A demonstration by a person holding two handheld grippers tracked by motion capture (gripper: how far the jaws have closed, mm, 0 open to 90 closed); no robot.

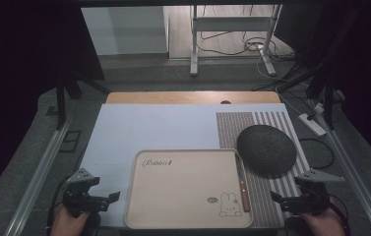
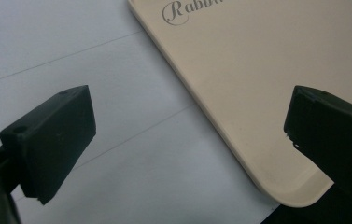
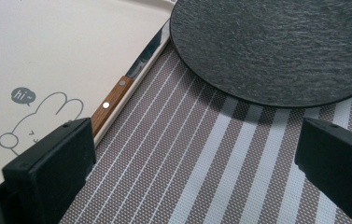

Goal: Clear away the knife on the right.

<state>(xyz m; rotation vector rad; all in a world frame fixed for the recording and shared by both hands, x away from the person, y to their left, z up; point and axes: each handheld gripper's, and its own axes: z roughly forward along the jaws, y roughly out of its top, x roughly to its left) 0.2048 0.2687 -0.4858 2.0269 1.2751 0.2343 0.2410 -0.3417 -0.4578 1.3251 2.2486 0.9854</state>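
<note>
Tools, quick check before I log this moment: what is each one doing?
Left tool: open, holding nothing, beside the tray.
Right tool: open, holding nothing, over the striped mat.

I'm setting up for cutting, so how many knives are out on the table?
1. The knife lies inside the tray, along its right edge, wooden handle toward the person, blade pointing away beside the dark plate. I see no others.

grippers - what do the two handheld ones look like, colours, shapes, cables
Both are black. The left gripper and right gripper each carry a grey three-cornered plate on top and end in two blocky black jaws with small screw holes. A dark cable trails from each toward the table's near edge. The left hand and right hand wear no gloves, and no sleeves are visible.
</note>
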